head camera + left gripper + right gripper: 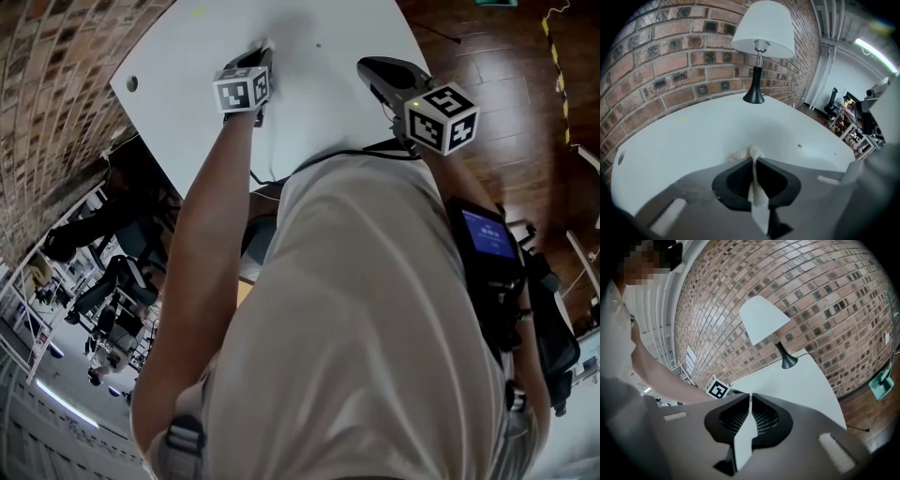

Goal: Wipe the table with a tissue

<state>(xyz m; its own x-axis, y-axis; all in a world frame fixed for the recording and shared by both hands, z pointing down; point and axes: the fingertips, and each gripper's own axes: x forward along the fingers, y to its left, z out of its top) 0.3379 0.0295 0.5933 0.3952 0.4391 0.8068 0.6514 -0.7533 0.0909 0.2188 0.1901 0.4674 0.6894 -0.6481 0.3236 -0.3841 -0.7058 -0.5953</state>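
The white table (314, 103) fills the top of the head view. My left gripper (262, 54) reaches over its far-left part, shut on a crumpled white tissue (753, 153). The tissue pokes out past the jaw tips and presses on the table (693, 140). A strip of it also runs back between the jaws. My right gripper (372, 68) hovers over the table's right side, apart from the tissue. Its jaws meet at the tip (750, 395) with nothing between them. From the right gripper view I also see the left gripper's marker cube (717, 389).
A lamp (761, 44) with a white shade and black base stands at the table's far end by the brick wall (670, 65). A small brown speck (799, 146) and a yellow mark (680, 120) lie on the table. Wooden floor (506, 56) lies to the right, office chairs (112, 281) to the left.
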